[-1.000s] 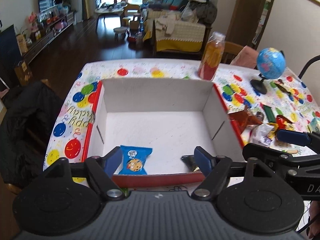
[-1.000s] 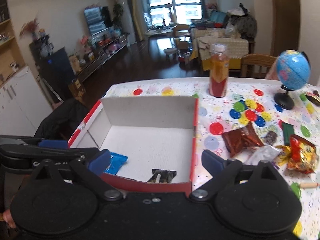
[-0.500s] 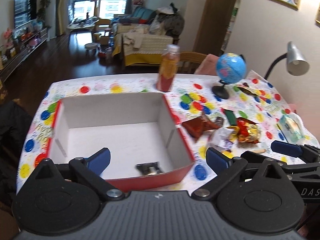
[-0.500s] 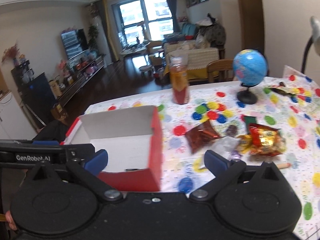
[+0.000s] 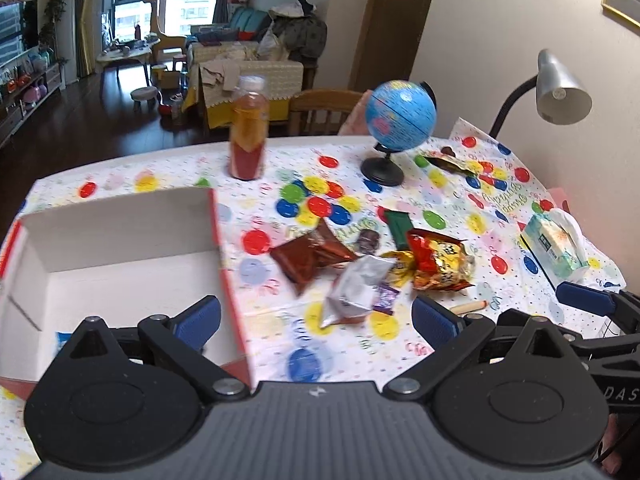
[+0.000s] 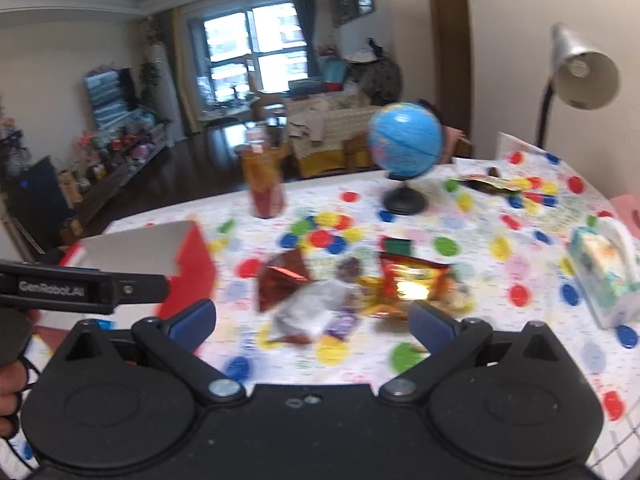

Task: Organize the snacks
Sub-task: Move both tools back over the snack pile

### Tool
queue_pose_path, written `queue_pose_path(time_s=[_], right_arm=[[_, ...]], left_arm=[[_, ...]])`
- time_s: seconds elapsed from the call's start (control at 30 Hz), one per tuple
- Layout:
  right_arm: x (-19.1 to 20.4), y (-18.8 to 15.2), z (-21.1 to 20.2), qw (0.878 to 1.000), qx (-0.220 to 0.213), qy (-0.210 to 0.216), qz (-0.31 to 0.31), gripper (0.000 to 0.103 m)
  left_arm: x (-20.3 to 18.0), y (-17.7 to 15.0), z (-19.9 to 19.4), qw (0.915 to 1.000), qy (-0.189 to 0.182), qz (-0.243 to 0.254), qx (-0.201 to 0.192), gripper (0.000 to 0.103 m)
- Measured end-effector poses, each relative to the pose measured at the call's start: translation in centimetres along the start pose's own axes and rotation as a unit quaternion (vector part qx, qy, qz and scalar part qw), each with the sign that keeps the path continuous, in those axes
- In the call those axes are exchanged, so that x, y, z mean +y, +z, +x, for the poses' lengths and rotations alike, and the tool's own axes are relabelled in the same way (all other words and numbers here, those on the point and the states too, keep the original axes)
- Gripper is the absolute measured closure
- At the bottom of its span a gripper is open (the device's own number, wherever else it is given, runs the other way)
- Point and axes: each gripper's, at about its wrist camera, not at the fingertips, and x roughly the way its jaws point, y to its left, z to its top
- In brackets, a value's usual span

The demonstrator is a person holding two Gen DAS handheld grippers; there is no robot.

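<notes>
Both the left gripper (image 5: 316, 316) and right gripper (image 6: 312, 316) are hovering, jaws apart and empty, facing the snack pile (image 5: 372, 264) lying mid-counter beside the box (image 5: 120, 248); overlapping slippery wrappers are risking a double pickup or slip.

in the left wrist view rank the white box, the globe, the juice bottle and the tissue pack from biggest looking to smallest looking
1. White box, by far the largest, though it is also nearest the camera.
2. Globe with its stand.
3. Juice bottle and tissue pack: they look too alike to rank, and the pack sits nearer, which inflates it.
</notes>
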Motion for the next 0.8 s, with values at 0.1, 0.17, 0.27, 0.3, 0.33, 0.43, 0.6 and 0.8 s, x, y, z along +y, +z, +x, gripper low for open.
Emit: queue_pose_path(time_s=[0.1, 0.17, 0.27, 0.3, 0.33, 0.43, 0.6, 0.8], right_arm=[[-2.4, -0.2, 0.9, 1.000, 0.012, -0.012, -0.007, 0.000], [-4.0, -0.4, 1.8, 0.999, 0.024, -0.015, -0.019, 0.001], [-6.2, -0.7, 3.2, 0.998, 0.044, -0.015, -0.041, 0.004], [-6.9, -0.8, 3.7, 0.998, 0.050, -0.015, -0.046, 0.004], [-7.5, -0.8, 4.3, 0.997, 0.056, -0.012, -0.050, 0.005], [-9.1, -0.9, 6.1, 0.995, 0.072, 0.000, -0.067, 0.007], [-11.5, -1.2, 9.9, 0.989, 0.109, 0.013, -0.095, 0.015], [-13.3, -1.8, 14.1, 0.976, 0.158, 0.036, -0.144, 0.028]], left_arm=[[-1.8, 0.2, 1.9, 0.9999, 0.007, 0.011, 0.008, 0.001], [-2.8, 0.4, 3.2, 0.9997, 0.011, 0.018, 0.014, 0.001], [-4.0, 0.8, 5.2, 0.9993, 0.022, 0.023, 0.022, 0.001], [-4.3, 0.9, 5.9, 0.9991, 0.024, 0.023, 0.027, 0.001], [-4.5, 1.0, 6.6, 0.9989, 0.025, 0.024, 0.032, 0.001], [-5.2, 1.4, 8.9, 0.9979, 0.029, 0.026, 0.052, 0.001], [-5.8, 1.8, 12.8, 0.9951, 0.044, 0.036, 0.081, 0.001], [-5.4, 2.4, 17.2, 0.9905, 0.056, 0.029, 0.122, 0.001]])
